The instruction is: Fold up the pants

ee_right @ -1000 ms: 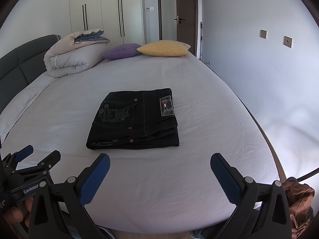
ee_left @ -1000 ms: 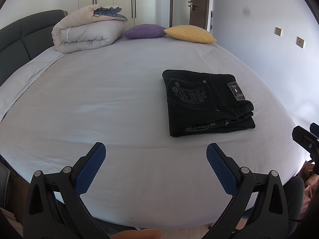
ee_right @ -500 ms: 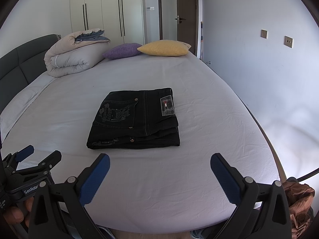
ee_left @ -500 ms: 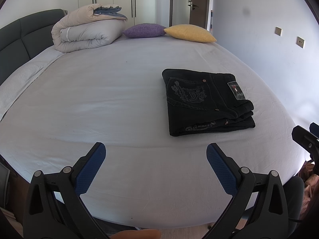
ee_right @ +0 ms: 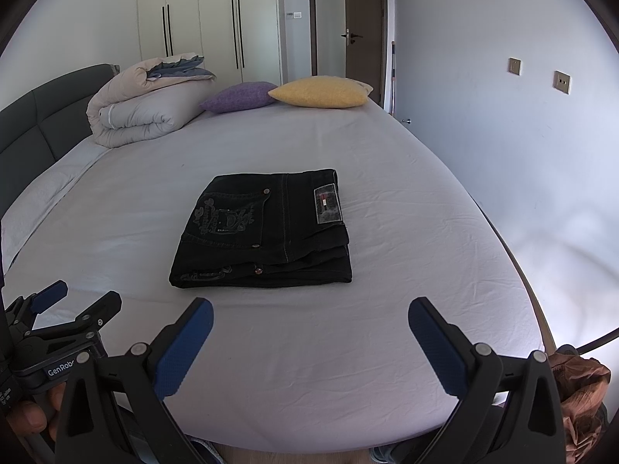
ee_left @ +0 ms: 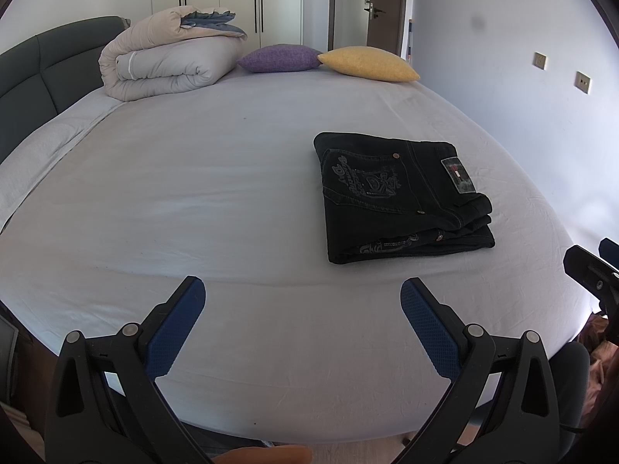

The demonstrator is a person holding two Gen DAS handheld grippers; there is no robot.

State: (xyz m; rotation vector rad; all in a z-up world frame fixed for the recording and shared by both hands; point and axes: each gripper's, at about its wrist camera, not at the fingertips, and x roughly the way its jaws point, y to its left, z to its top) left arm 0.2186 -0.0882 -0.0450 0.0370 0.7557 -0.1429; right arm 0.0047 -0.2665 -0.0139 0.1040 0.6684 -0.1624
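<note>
Black pants [ee_left: 398, 197] lie folded into a compact rectangle on the white bed sheet [ee_left: 193, 193], with an embroidered pocket and a label patch facing up. The same pants [ee_right: 267, 228] sit mid-bed in the right wrist view. My left gripper [ee_left: 301, 297] stands open near the bed's front edge, well short and left of the pants, holding nothing. My right gripper [ee_right: 309, 317] is open too, just in front of the pants, apart from them. The left gripper [ee_right: 73, 301] also shows at the lower left of the right wrist view, held by a hand.
A rolled duvet [ee_left: 170, 58], a purple pillow [ee_left: 280, 58] and a yellow pillow [ee_left: 367, 63] lie at the far end by the dark headboard [ee_left: 42, 73]. A wall [ee_right: 522, 135] runs along the bed's right side. Brown cloth [ee_right: 580, 390] lies off the near right corner.
</note>
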